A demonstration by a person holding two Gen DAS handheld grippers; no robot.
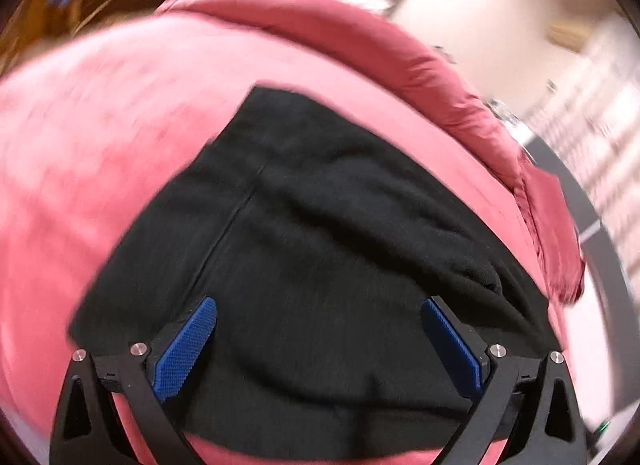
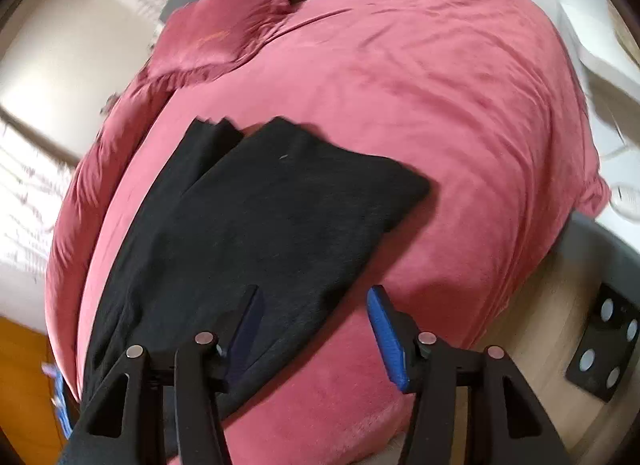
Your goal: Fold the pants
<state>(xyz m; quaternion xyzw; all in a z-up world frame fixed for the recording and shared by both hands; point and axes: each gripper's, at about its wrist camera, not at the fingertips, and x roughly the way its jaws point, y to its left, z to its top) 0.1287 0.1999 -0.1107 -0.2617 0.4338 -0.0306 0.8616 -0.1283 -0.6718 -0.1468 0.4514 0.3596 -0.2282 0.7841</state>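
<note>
Lying on bedspread (image 2: 440,65) — black pants (image 2: 248,217)

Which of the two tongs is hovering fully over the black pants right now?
The left tongs: both blue pads sit over the black pants. The right tongs straddle the pants' edge, one pad over black fabric, the other over the pink bedcover. Both are open.

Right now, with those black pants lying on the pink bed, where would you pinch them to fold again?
Probably at the free corner of the black pants, coming in from the right over the pink blanket. That corner lies flat with open blanket beside it; the open right gripper is nearest.
</note>
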